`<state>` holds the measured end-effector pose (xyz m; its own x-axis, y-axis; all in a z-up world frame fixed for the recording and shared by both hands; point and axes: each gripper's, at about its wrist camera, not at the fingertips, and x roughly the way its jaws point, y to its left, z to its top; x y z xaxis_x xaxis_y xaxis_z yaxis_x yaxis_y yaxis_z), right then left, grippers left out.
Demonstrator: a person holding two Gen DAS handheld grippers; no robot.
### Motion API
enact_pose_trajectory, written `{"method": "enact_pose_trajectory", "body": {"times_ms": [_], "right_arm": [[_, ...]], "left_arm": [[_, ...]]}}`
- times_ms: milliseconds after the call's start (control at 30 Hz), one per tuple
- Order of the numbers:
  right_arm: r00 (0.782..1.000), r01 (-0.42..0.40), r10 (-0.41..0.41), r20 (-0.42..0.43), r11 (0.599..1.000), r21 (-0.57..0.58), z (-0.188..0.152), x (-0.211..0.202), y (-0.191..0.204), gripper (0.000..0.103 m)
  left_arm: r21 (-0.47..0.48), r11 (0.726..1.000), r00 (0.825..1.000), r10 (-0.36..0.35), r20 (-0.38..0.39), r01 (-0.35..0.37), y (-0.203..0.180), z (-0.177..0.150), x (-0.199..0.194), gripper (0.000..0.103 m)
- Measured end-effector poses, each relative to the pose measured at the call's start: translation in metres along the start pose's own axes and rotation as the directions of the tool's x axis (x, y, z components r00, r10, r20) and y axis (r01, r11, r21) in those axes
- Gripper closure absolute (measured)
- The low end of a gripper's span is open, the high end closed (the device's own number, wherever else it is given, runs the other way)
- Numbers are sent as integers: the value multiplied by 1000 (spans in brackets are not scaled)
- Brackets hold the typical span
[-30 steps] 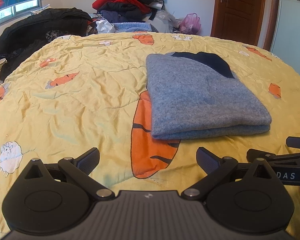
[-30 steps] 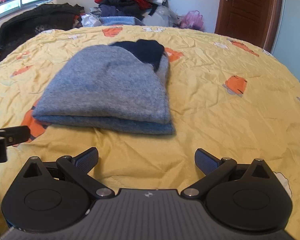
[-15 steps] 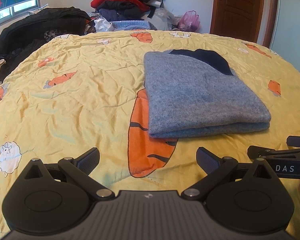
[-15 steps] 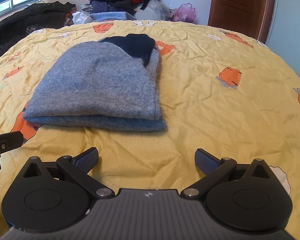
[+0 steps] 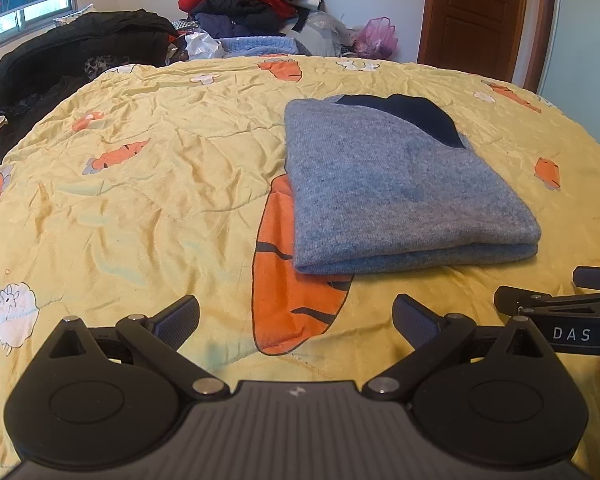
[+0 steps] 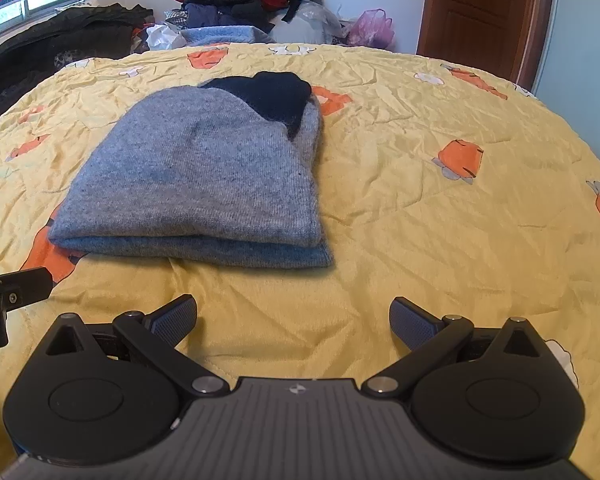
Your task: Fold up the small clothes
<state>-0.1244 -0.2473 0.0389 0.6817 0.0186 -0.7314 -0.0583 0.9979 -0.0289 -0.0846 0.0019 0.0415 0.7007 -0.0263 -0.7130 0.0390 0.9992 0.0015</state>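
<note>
A folded grey-blue knit garment [image 5: 395, 188] with a dark navy part at its far end lies flat on the yellow carrot-print bedspread [image 5: 140, 208]. It also shows in the right wrist view [image 6: 204, 176]. My left gripper [image 5: 296, 320] is open and empty, hovering over the bedspread short of the garment's near left corner. My right gripper [image 6: 294, 318] is open and empty, short of the garment's near right corner. The right gripper shows at the right edge of the left wrist view [image 5: 559, 316]; the left gripper shows at the left edge of the right wrist view [image 6: 12, 292].
A heap of red, black and blue clothes [image 5: 252, 4] is piled beyond the bed's far edge. Dark clothing [image 5: 60, 52] lies at the far left. A pink plastic bag [image 5: 375, 38] and a brown door [image 5: 475, 12] are at the back right.
Both grippers have drawn back slightly from the folded garment and stayed open. The garment has not moved.
</note>
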Motion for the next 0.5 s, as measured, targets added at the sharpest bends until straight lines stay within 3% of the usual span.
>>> {"method": "enact_pose_trajectory", "body": {"times_ms": [233, 333, 433, 500], "right_arm": [[1000, -1, 1, -2, 1000, 0, 0, 0, 0, 0], [1000, -3, 3, -2, 1000, 3, 1, 0, -1, 0], [1000, -14, 14, 7, 1000, 15, 2, -2, -5, 0], [999, -46, 46, 17, 998, 49, 6, -5, -15, 0]], "left_arm": [[-8, 1000, 1000, -24, 11, 25, 3, 0, -2, 0], [-35, 999, 999, 11, 50, -10, 7, -1, -10, 0], [-81, 996, 998, -31, 59, 36, 19, 4, -14, 0], [-96, 995, 998, -24, 59, 29, 29, 11, -13, 0]]}}
